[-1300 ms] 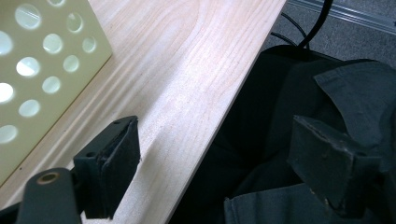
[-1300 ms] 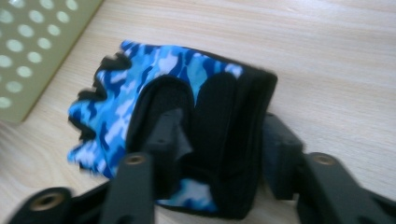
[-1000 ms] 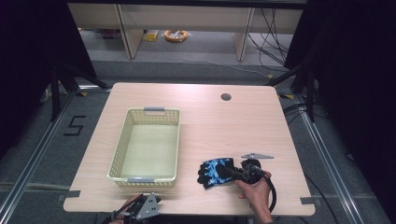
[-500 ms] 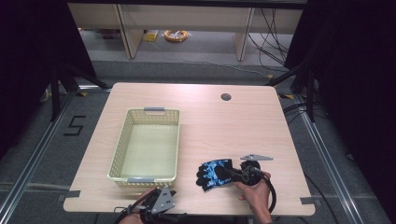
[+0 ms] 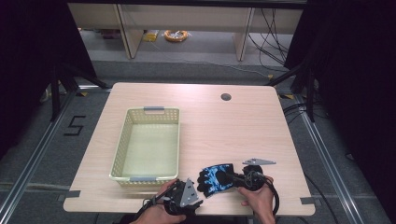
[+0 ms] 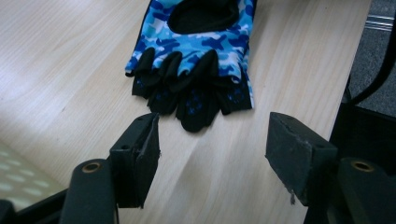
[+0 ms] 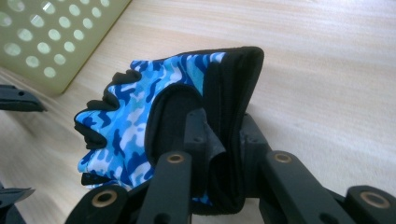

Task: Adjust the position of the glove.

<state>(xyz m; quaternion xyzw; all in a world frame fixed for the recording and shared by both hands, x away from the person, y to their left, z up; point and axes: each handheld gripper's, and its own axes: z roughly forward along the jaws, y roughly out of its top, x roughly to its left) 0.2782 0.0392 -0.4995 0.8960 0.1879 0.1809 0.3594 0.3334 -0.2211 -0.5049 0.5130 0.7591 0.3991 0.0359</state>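
Right gripper (image 5: 232,178): jaws clamped on the black cuff of a blue camouflage glove (image 5: 214,179). In the right gripper view the cuff edge is pinched between the two black jaws, folded and lifted a little off the table (image 5: 224,130); the rest of the glove (image 7: 140,121) spreads out ahead of the jaws and to their left, its short black finger ends pointing away from them.

Left gripper (image 5: 180,198): jaws apart, nothing between the pads. They have just been closing, and bare table shows in the gap. In the left gripper view the glove (image 6: 196,56) lies just ahead of the jaws, finger ends towards them. The nearest black finger tip sits just beyond the gap, closer to the left-hand jaw. No contact between pads and glove.

High view: the glove lies flat near the table's near edge, between the two grippers. The right hand (image 5: 257,200) grips its tool just behind the cuff; the left hand (image 5: 156,212) sits at the table's near edge.

A pale yellow basket (image 5: 122,154) stands beyond the left gripper, just beside it, apart from the glove. In the right gripper view its perforated wall (image 7: 56,42) is ahead and to the left of the jaws.
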